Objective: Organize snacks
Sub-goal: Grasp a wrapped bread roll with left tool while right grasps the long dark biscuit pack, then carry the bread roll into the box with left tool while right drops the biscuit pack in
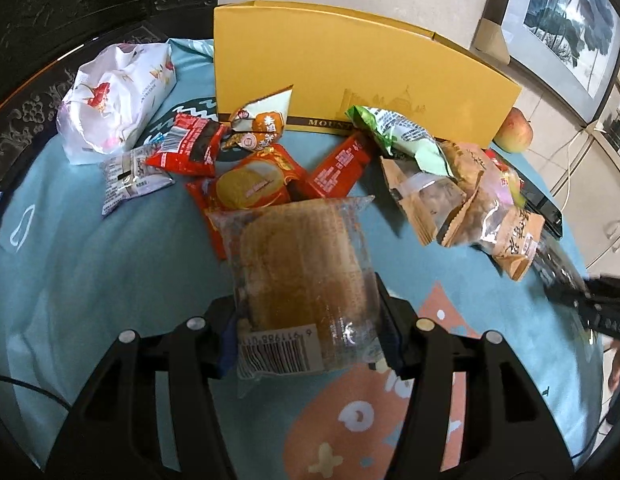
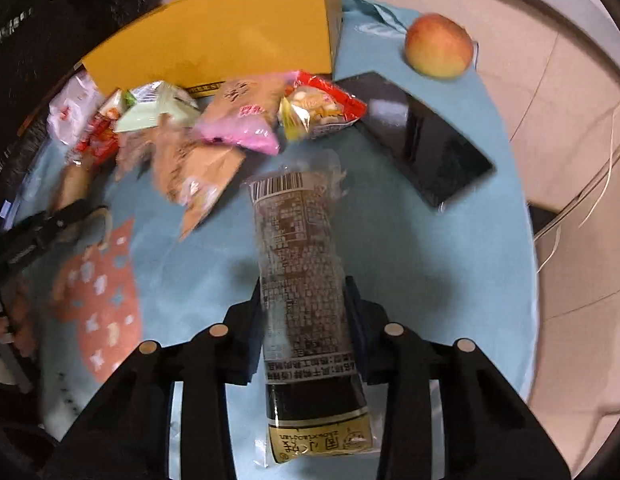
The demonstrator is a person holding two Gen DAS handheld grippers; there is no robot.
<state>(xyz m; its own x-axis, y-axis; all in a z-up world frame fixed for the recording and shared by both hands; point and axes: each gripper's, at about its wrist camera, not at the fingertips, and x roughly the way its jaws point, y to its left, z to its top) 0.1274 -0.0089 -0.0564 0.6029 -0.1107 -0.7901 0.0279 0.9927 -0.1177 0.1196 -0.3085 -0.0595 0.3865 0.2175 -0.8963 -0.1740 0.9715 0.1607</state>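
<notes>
A: What are the left fingers [image 1: 308, 340] doing?

B: They are clamping a clear-wrapped brown cake [image 1: 306, 280] by its barcode end; its long axis is running toward twelve o'clock, straight along the fingers.

A: And the right fingers [image 2: 306, 320]?

B: They are pinching a long dark biscuit sleeve [image 2: 306, 300] across its middle, one pad [image 2: 256, 320] pressing on each side. Its barcode end is pointing to twelve, its gold-labelled end is hanging back toward six.

A: Where is everything else lying?

B: From the left fingers, the loose packets [image 1: 250, 168] are spreading from ten to two o'clock across the blue cloth [image 1: 90, 260] covering the tabletop. The yellow box [image 1: 349, 76] is standing beyond them at twelve, an apple [image 1: 514, 130] peeking out at its right end.

A: Which hand is nearer that box?

B: Seemingly the left, since the box is sitting dead ahead of it; from the right fingers it is lying off toward eleven, a black tablet [image 2: 421, 136] at one. I judge the cake would travel straight forward, over the pile.
</notes>
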